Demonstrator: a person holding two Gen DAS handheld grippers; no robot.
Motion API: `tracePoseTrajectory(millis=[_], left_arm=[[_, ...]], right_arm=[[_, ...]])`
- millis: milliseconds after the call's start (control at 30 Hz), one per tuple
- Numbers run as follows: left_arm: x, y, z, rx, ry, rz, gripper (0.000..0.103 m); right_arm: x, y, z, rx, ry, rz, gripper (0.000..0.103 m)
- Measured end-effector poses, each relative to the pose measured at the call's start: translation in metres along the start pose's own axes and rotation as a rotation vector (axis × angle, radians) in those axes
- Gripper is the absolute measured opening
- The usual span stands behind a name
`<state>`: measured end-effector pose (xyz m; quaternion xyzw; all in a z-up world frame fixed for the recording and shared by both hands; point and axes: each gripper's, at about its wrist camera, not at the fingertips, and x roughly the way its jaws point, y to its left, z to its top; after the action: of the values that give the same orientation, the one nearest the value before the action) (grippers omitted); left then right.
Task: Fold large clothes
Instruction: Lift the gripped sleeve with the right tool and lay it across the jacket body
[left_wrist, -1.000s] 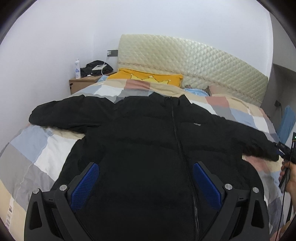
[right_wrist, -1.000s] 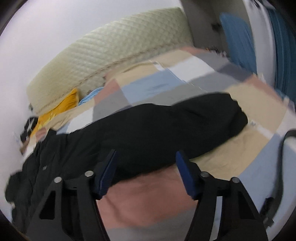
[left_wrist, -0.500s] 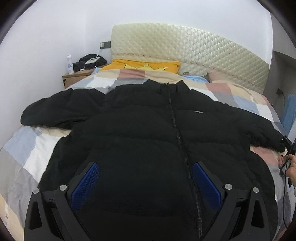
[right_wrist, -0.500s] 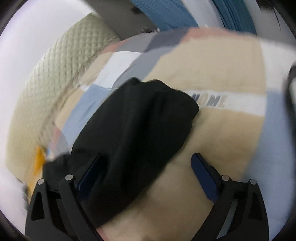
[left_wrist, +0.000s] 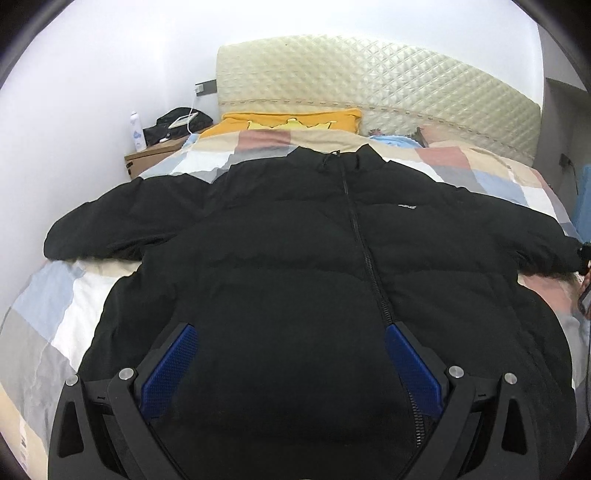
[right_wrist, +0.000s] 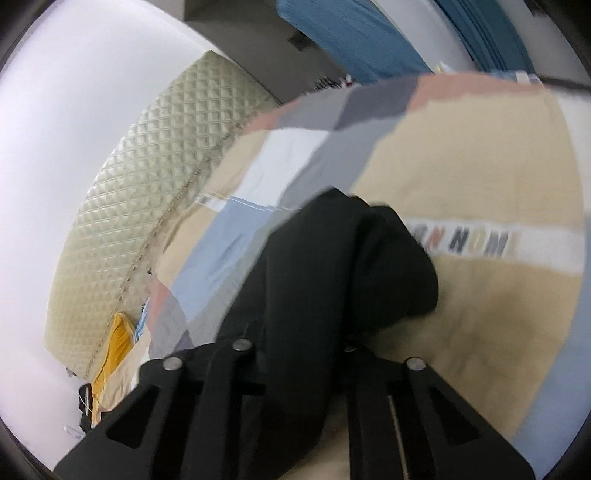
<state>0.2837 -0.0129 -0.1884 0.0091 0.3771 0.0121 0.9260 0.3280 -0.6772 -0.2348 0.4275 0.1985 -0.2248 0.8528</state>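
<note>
While spread front-up across the patchwork quilt (left_wrist: 55, 295), zip closed, collar toward the headboard (left_wrist: 388, 77): black puffer jacket (left_wrist: 280, 258). Left sleeve (left_wrist: 122, 221) lying out toward the quilt's left edge, untouched. Left gripper (left_wrist: 288, 365) low over the hem near the foot edge, blue pads (left_wrist: 170, 365) spread wide, nothing pinched; contact with the fabric not resolvable.

Right sleeve (right_wrist: 332, 266) reaching to the quilt's right edge; right gripper (right_wrist: 303, 343) clamped shut on its cuff end, cloth bunched between the jaws.

Risks, judged from this state:
- Slick, puffy shell held only at the cuff: could slide out of the jaws mid-swing.
- Pull on the right sleeve with the hem unpinned: likely to drag the whole body sideways and skew the fold line.
- Trapped air in the padding: likely to spring the folded sleeve back open.
- Loose quilt beneath: may ruck up and travel with the jacket.
</note>
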Motion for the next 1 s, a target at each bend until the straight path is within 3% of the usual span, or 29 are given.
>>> tracePoseTrajectory(millis=[100, 233, 500, 567, 667, 767, 1000], left_arm=[[-0.003, 0.010, 0.006, -0.030, 0.013, -0.039, 0.102], [-0.015, 0.024, 0.009, -0.024, -0.051, 0.084, 0.102], [-0.039, 0.047, 0.009, -0.038, -0.098, 0.077, 0.102], [-0.047, 0.050, 0.006, -0.016, -0.135, 0.098, 0.102], [-0.051, 0.061, 0.001, -0.033, -0.130, 0.102, 0.102], [-0.056, 0.077, 0.003, -0.087, -0.118, 0.085, 0.102], [-0.090, 0.102, 0.000, -0.093, -0.216, 0.130, 0.102]], right_arm=[[-0.018, 0.018, 0.017, -0.035, 0.000, 0.020, 0.008], [-0.051, 0.067, 0.039, -0.153, -0.020, 0.009, 0.008], [-0.126, 0.195, 0.041, -0.347, -0.116, 0.033, 0.008], [-0.144, 0.230, 0.033, -0.415, -0.131, 0.037, 0.008], [-0.171, 0.284, 0.013, -0.508, -0.143, 0.039, 0.008], [-0.198, 0.337, -0.012, -0.572, -0.154, 0.090, 0.009], [-0.244, 0.430, -0.094, -0.709, -0.138, 0.213, 0.009]])
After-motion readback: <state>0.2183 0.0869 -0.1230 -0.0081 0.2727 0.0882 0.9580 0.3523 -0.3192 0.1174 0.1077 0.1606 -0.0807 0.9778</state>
